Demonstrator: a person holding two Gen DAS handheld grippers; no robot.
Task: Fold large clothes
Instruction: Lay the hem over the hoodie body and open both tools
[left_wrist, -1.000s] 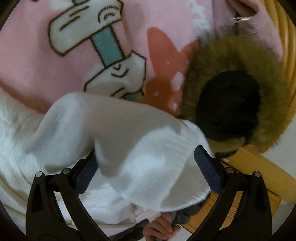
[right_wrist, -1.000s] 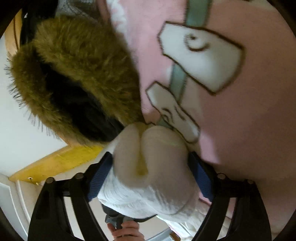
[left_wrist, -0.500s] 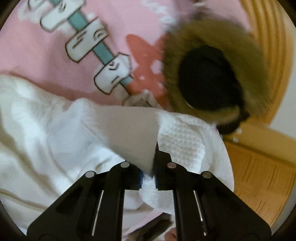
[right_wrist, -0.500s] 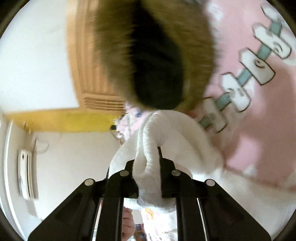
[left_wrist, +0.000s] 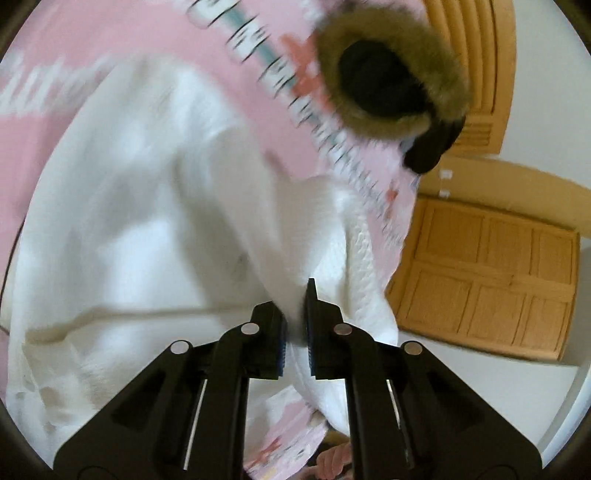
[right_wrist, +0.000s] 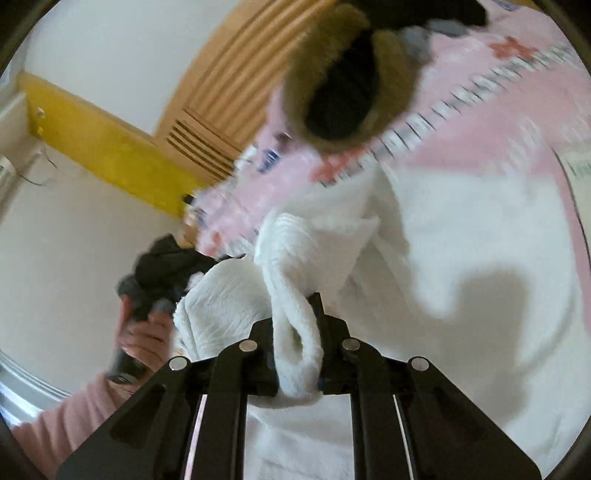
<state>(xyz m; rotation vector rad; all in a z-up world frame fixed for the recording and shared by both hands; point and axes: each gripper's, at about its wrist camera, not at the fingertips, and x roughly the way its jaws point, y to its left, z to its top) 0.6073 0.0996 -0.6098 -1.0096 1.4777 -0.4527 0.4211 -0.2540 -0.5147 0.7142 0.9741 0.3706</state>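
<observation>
A large white knitted garment (left_wrist: 147, 229) lies spread over a pink patterned bedspread (left_wrist: 92, 48). My left gripper (left_wrist: 295, 317) is shut on a pinched fold of the white garment near its edge. In the right wrist view the same white garment (right_wrist: 461, 240) stretches away to the right, and my right gripper (right_wrist: 297, 332) is shut on a thick rolled edge of it. Both held parts are lifted off the bed. The picture is blurred by motion.
A jacket hood with brown fur trim (left_wrist: 391, 70) lies on the bedspread beyond the white garment. A wooden headboard (left_wrist: 476, 66) and a wooden cabinet (left_wrist: 491, 280) stand to the right. A person's hand (right_wrist: 144, 332) in a pink sleeve shows at lower left.
Both grippers closed on the white garment and pulled back and up from the bed, lifting it. The fur-trimmed hood now sits farther away, and both views have rolled.
</observation>
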